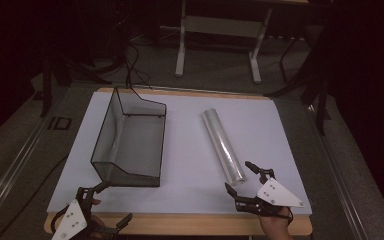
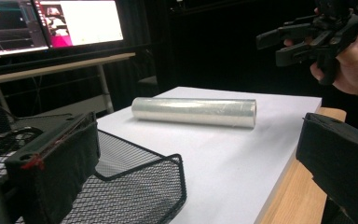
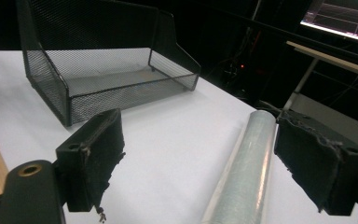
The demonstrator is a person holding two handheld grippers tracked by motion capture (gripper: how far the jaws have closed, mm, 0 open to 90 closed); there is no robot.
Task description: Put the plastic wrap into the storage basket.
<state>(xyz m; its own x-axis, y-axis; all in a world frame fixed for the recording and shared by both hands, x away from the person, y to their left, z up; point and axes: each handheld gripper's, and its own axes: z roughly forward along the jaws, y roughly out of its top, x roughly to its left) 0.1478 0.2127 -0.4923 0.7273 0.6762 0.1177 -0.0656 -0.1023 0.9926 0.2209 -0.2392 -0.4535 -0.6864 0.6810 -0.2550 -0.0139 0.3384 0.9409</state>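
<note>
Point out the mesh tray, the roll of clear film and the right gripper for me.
mesh tray [image 1: 130,137], high view, on its floor.
roll of clear film [image 1: 223,145], high view, mid-length.
right gripper [image 1: 240,176], high view, between its open fingertips.

A dim lab: lit monitors [image 2: 51,23], trailing floor cables [image 1: 132,65], white-covered test table [image 1: 190,165].

A wooden surface [image 1: 190,225] carries a white sheet [image 1: 190,150] that covers most of its top. On the sheet lies a black wire-mesh tray [image 1: 130,142]. To the right of the tray, well apart, lies a clear film roll [image 1: 223,146].
</note>
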